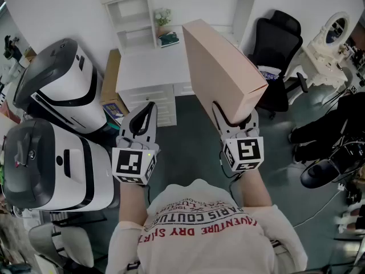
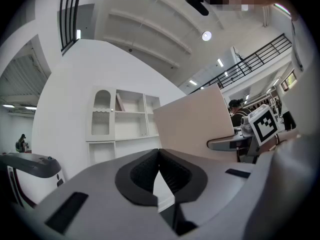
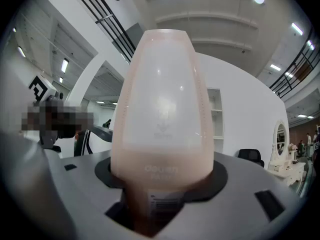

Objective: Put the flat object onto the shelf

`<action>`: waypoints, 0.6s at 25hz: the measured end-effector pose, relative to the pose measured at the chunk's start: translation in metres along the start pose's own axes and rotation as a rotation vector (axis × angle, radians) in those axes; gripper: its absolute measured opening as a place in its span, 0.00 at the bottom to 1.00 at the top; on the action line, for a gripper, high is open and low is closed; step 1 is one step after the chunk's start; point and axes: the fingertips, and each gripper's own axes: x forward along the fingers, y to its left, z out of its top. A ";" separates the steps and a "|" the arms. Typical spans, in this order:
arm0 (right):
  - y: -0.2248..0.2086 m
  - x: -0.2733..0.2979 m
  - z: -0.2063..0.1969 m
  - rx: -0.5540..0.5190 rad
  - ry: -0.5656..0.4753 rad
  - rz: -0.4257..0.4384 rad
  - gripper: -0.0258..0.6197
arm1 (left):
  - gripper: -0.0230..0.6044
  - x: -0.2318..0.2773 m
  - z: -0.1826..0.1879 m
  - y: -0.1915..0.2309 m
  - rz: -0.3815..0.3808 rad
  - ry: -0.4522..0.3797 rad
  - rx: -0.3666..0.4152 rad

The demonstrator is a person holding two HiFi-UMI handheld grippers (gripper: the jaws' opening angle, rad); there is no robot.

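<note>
In the head view, the right gripper [image 1: 235, 119], right of centre, is clamped on the lower end of the flat pink box [image 1: 222, 61]. The box rises tilted toward the upper middle of the frame, its top end in front of the white shelf unit [image 1: 130, 17] at the top. The left gripper [image 1: 146, 112], left of centre, has its jaws together with nothing in them. It is apart from the box and points up toward the white cabinet [image 1: 149, 68] below the shelves. Two white-and-grey machines [image 1: 60, 87] fill the left edge, a black office chair [image 1: 274, 50] stands at the upper right, and the person's white shirt [image 1: 199, 233] fills the bottom. In the left gripper view, the dark pads meet at the lower centre and hold nothing. The pink box [image 2: 194, 126] stands right of centre, with the shelf unit [image 2: 122, 118] against the wall at centre left. In the right gripper view, the box [image 3: 162, 109] fills the middle of the frame, wedged between the jaws at the bottom, a barcode label on its lower end. The shelf unit [image 3: 216, 116] shows just right of it.
</note>
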 end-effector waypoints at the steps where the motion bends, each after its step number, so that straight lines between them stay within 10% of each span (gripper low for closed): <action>1: 0.001 0.000 0.001 0.001 -0.001 0.001 0.50 | 0.06 0.000 0.001 0.001 0.001 -0.002 0.000; 15: 0.027 0.003 0.005 0.019 0.009 -0.018 0.51 | 0.06 -0.017 -0.004 0.023 -0.018 -0.013 -0.010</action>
